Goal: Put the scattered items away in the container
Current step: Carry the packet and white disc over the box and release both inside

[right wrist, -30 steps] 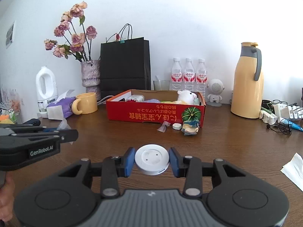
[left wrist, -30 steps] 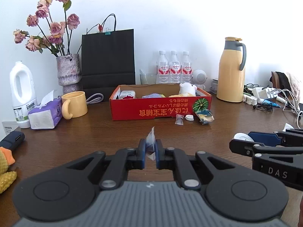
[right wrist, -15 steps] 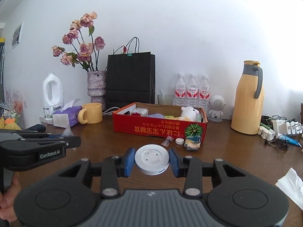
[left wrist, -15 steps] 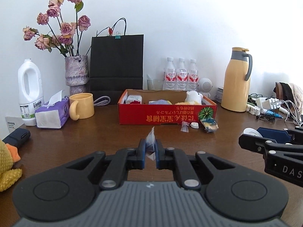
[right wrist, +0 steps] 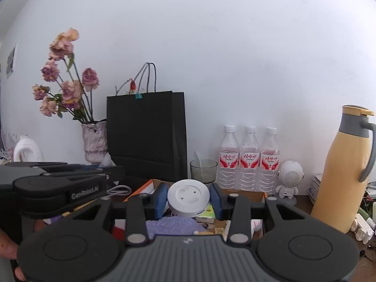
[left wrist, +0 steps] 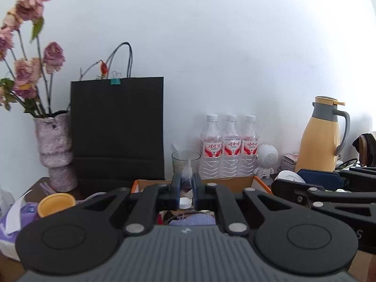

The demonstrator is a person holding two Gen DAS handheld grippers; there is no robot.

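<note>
My left gripper (left wrist: pixel 187 189) is shut on a small clear plastic packet (left wrist: pixel 188 171) and holds it above the red cardboard box (left wrist: pixel 260 183). My right gripper (right wrist: pixel 189 199) is shut on a round white disc (right wrist: pixel 188 197), also held over the box (right wrist: pixel 141 188). The right gripper with its disc also shows in the left wrist view (left wrist: pixel 291 177), at the right. The left gripper shows in the right wrist view (right wrist: pixel 70 183), at the left. Inside the box lie a purple cloth (right wrist: pixel 174 226), a white cap (left wrist: pixel 185 203) and other small items.
Behind the box stand a black paper bag (right wrist: pixel 146 136), a glass (right wrist: pixel 203 170), three water bottles (right wrist: pixel 250 159) and a white robot speaker (right wrist: pixel 290 179). A yellow thermos (right wrist: pixel 345 171) stands right. A flower vase (left wrist: pixel 55 150), yellow mug (left wrist: pixel 56 204) and tissue pack (left wrist: pixel 14 221) stand left.
Both grippers have moved forward from the near table to above the box, each still holding its item. The box front and the items before it have dropped out of view.
</note>
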